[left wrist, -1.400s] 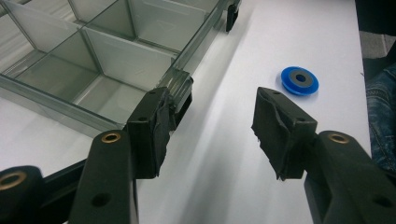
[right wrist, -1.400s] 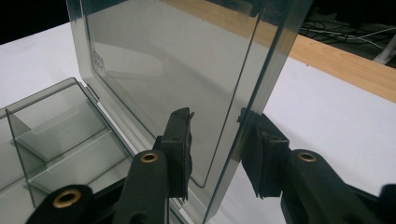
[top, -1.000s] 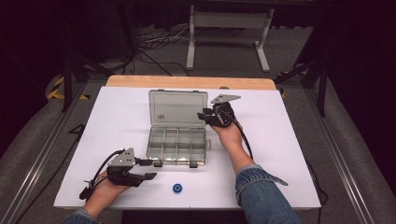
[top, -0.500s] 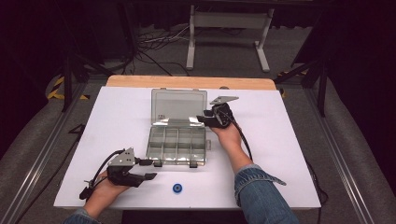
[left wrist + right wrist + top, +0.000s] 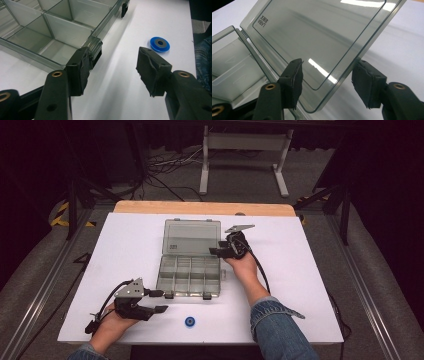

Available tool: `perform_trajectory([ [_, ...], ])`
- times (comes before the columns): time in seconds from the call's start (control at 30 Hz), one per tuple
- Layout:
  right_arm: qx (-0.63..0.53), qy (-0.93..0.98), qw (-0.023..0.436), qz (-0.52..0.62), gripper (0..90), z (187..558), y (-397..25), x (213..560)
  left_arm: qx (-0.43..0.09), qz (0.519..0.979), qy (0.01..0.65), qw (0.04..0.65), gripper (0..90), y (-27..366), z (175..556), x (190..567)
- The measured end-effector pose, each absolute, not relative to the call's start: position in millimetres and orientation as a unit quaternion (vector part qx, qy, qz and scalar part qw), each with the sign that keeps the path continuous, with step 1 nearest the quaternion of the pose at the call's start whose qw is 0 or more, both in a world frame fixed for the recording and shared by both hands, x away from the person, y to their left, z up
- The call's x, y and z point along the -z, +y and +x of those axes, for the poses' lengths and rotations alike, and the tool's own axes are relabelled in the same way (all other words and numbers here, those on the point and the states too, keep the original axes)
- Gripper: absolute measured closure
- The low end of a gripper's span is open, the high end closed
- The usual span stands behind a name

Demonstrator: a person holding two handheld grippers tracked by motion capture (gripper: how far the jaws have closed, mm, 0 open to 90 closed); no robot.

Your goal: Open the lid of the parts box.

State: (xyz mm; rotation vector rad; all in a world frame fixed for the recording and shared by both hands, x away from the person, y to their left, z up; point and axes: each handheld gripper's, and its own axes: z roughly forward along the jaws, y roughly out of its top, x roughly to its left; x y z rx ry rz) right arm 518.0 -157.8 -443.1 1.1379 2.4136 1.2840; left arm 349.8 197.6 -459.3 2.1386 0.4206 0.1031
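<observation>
Right tool point(image 5: 216, 251) gapes wide around the raised lid point(image 5: 317, 42) of the clear organizer box point(image 5: 189, 275), its edge between the jaws, neither pad gripping. Left tool point(image 5: 164, 301) is spread open too, empty, one jaw beside the box's front latch point(image 5: 96, 50), blue disc point(image 5: 160, 44) just ahead on the desk point(image 5: 310, 270).

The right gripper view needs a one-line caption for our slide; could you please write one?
Open right gripper straddling the edge of the clear plastic organiser box's raised lid above the white table.
</observation>
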Motion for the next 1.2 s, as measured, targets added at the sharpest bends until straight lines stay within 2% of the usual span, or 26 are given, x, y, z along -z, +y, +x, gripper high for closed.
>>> perform_trajectory([
  [0.3,-0.429,0.811,0.078,0.39,39.3,519,-158,447,-0.038,0.867,0.171,0.467,43.3,198,350,459],
  [0.63,-0.425,0.811,0.087,0.392,34.3,515,-161,442,-0.037,0.861,0.166,0.479,42.4,200,346,454],
  [0.87,-0.433,0.822,0.131,0.347,29.0,489,-160,413,-0.044,0.857,0.16,0.487,39.6,205,342,447],
  [1.2,-0.454,0.823,0.166,0.298,25.4,445,-168,384,-0.05,0.841,0.182,0.507,34.8,223,341,442],
])
